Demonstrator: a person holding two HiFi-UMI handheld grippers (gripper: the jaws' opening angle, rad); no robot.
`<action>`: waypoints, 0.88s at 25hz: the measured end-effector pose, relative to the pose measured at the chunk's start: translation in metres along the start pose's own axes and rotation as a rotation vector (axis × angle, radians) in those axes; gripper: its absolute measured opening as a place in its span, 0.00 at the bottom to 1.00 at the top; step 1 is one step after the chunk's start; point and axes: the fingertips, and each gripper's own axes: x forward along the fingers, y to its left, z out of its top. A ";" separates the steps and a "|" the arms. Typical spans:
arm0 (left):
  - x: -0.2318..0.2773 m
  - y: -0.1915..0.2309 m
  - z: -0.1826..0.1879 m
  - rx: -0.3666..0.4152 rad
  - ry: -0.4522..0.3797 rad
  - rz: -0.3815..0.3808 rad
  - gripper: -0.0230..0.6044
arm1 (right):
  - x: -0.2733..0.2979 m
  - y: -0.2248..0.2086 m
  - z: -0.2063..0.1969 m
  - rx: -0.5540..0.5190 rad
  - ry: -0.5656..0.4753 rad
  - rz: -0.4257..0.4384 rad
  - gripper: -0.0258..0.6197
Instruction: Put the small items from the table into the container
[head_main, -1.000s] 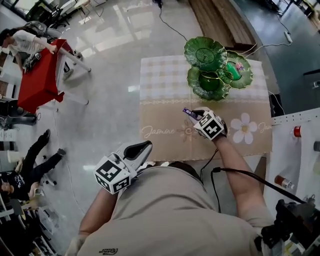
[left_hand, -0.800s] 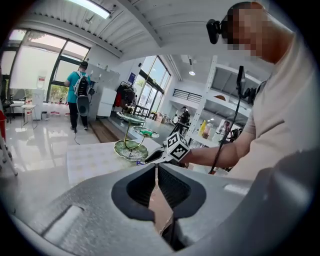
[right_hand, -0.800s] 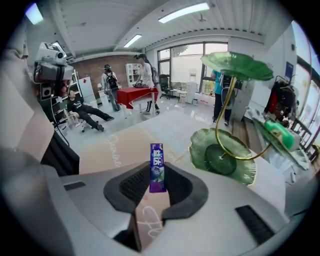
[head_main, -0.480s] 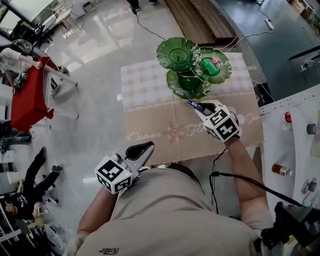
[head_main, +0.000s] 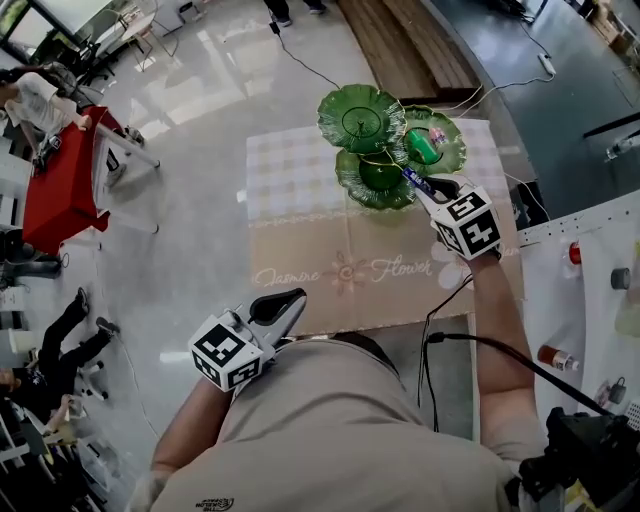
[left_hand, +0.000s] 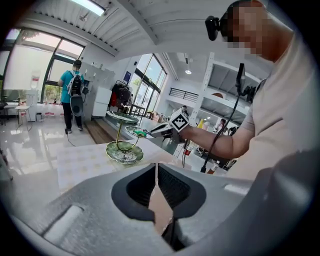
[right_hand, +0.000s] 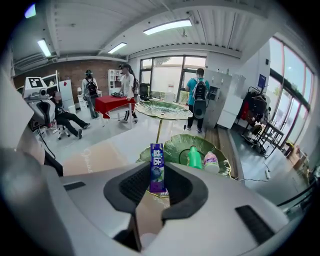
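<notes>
A three-tier green leaf-shaped dish stand (head_main: 375, 150) stands at the far side of the table. Its right-hand dish (right_hand: 200, 150) holds a green bottle (right_hand: 193, 156) and a small pink-white one (right_hand: 210, 160). My right gripper (head_main: 428, 188) is shut on a purple stick pack (right_hand: 157, 169), held upright just in front of that dish, above the table. In the head view the pack (head_main: 417, 181) pokes out of the gripper towards the stand. My left gripper (head_main: 283, 305) hangs shut and empty near the table's near edge, by my body; its pads (left_hand: 165, 186) meet.
The table wears a beige cloth (head_main: 330, 270) with flower print and a checked far half. A white shelf unit (head_main: 590, 270) with bottles stands to the right. A cable (head_main: 450, 330) trails from my right arm. People and a red table (head_main: 60, 180) are far left.
My right gripper has carried the purple pack from the middle of the table up and away to the right-hand dish of the stand. The left gripper has barely shifted.
</notes>
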 end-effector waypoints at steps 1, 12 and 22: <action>-0.001 0.001 -0.001 -0.005 -0.002 0.009 0.05 | 0.003 -0.005 0.002 -0.003 0.002 -0.004 0.18; -0.018 0.011 -0.007 -0.052 -0.019 0.101 0.05 | 0.044 -0.044 0.005 0.033 0.047 -0.015 0.18; -0.022 0.014 -0.014 -0.079 -0.020 0.136 0.05 | 0.064 -0.047 0.000 0.040 0.089 0.003 0.19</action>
